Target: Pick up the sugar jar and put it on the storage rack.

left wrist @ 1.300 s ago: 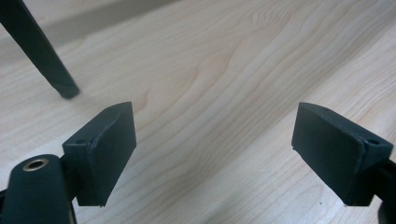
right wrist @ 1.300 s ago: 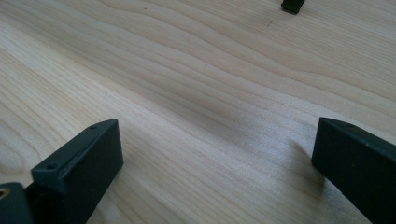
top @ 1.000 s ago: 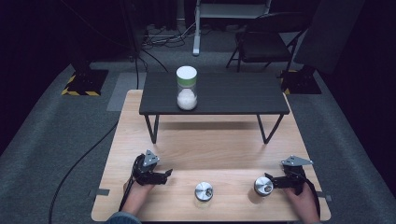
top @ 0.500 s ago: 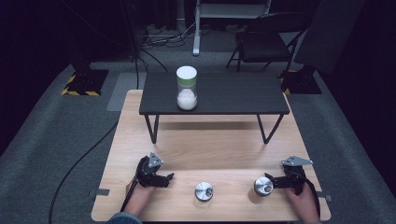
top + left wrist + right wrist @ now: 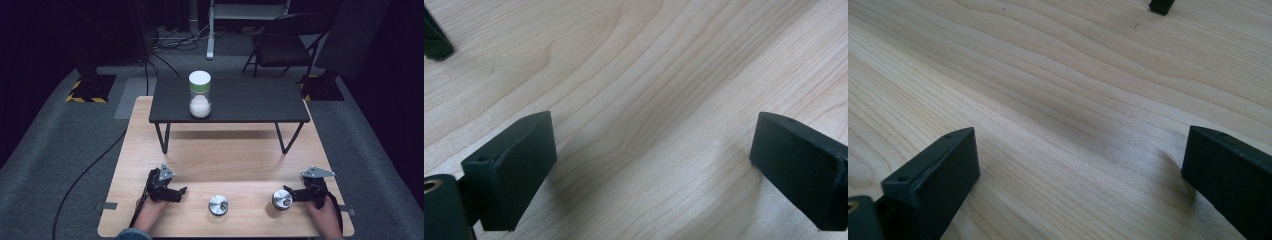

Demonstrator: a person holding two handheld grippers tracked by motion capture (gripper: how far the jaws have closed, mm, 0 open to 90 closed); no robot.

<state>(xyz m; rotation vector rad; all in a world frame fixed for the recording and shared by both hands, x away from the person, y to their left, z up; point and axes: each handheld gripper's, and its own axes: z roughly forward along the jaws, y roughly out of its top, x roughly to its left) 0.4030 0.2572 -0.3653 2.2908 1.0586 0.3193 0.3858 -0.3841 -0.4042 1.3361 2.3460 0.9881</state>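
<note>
My left gripper (image 5: 176,193) rests near the front left of the wooden table (image 5: 235,155), held by a hand. Its jaws have just been opening. In the left gripper view it (image 5: 649,160) stands open with bare wood between its fingers. My right gripper (image 5: 295,195) lies at the front right, open, and the right gripper view (image 5: 1078,170) has nothing but wood between the jaws. A silver metal cylinder (image 5: 282,199) stands just left of the right gripper. A second silver cylinder (image 5: 218,205) stands between the two grippers.
A low black table (image 5: 250,102) on thin legs stands on the far half of the wood. It carries a clear jar (image 5: 200,94) with a white lid, a green band and white contents. One black foot (image 5: 434,40) is near each gripper (image 5: 1161,5).
The left gripper's jaws look slightly wider apart than before. Both hands, the cylinders and the jar stay where they were.
</note>
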